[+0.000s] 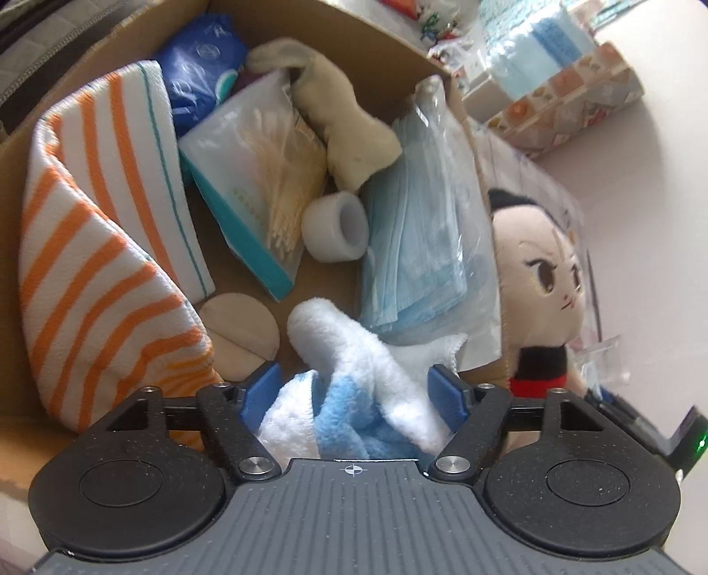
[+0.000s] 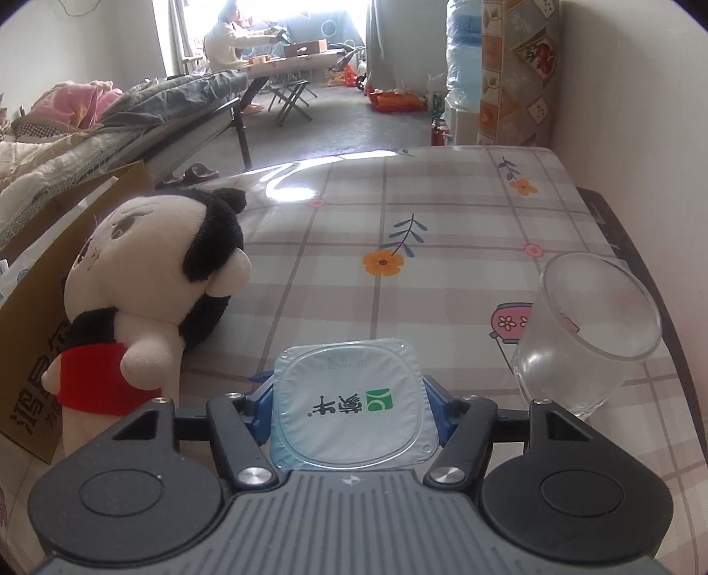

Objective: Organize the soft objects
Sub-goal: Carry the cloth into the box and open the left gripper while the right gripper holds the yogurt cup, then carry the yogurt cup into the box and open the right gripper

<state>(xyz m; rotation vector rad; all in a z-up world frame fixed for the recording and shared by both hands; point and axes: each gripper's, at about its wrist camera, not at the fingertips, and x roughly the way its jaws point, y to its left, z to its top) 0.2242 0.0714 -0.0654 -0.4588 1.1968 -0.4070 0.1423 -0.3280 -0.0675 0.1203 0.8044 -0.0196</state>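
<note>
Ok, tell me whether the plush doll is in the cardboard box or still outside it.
Outside. The plush doll stands on the tablecloth, leaning against the outer wall of the cardboard box; the left wrist view shows it beyond the box's edge.

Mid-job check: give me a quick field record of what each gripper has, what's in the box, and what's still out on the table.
left gripper: shut on blue and white fluffy cloth, over the cardboard box
right gripper: shut on sealed yogurt cup
in box: striped towel, face mask pack, tape roll, cotton swab pack, beige plush
on table: plush doll leaning on the box's outer wall, clear glass
</note>
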